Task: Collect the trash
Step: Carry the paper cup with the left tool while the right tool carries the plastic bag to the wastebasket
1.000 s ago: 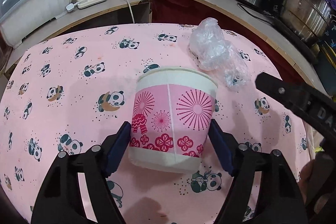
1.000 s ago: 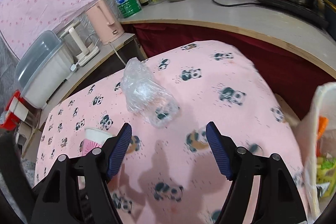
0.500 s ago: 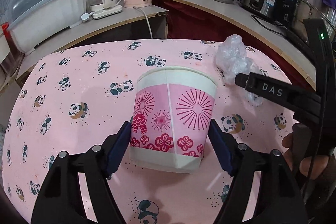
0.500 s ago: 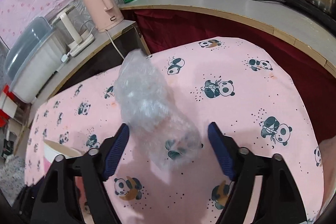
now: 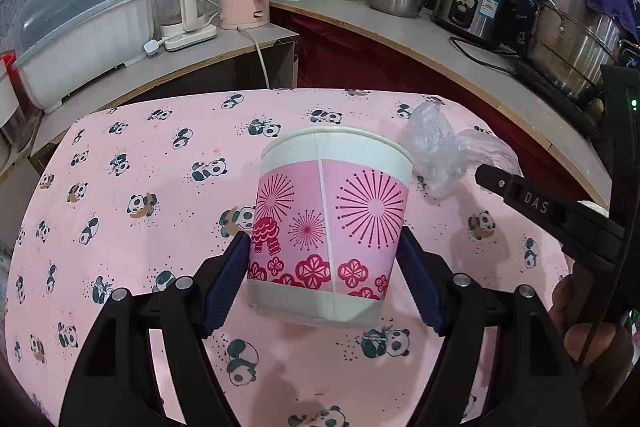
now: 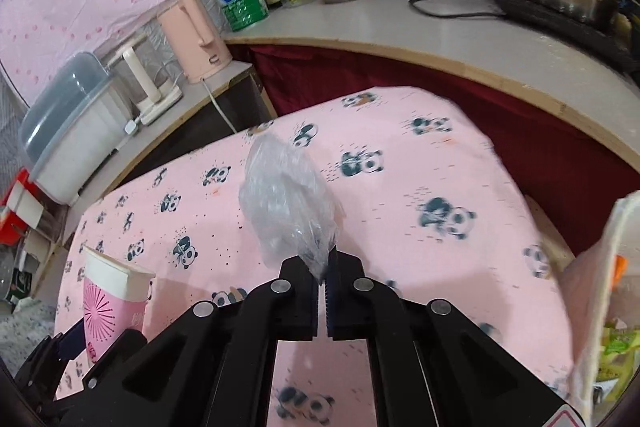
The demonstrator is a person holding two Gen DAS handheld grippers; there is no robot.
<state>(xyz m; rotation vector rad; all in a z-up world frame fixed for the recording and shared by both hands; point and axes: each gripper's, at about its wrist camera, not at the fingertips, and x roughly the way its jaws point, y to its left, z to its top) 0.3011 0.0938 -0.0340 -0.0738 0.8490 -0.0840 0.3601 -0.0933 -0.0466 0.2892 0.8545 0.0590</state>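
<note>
Left wrist view: the left gripper [image 5: 324,267] sits at the bottom centre of the frame, its blue pads pressed against both sides of a pink-and-white paper cup [image 5: 332,223]. The cup fills the middle of the frame, tilted slightly, its base apparently clear of the panda-print tablecloth [image 5: 132,163]. The pads grip low on the cup wall, near the base. The judged risk here is that a thin paper wall buckles under more squeeze, or that the tapered cup slides out downward if the grip loosens. To the right of the cup a crumpled clear plastic bag [image 5: 440,155] shows, with a black finger of the right gripper reaching into it from the right edge.

Right wrist view: the right gripper [image 6: 323,281], bottom centre, has its jaws pressed almost together on the lower tail of the plastic bag [image 6: 286,199], which balloons upward into the middle of the frame. Only a thin pinch of film is caught, so the slick plastic could likely slip free on a quick move. The cup [image 6: 110,297] appears at lower left. At the right edge an open sack-like bag [image 6: 600,287] with wrappers inside looks like the trash destination; a hasty swing could miss its mouth or snag the rim.
</note>
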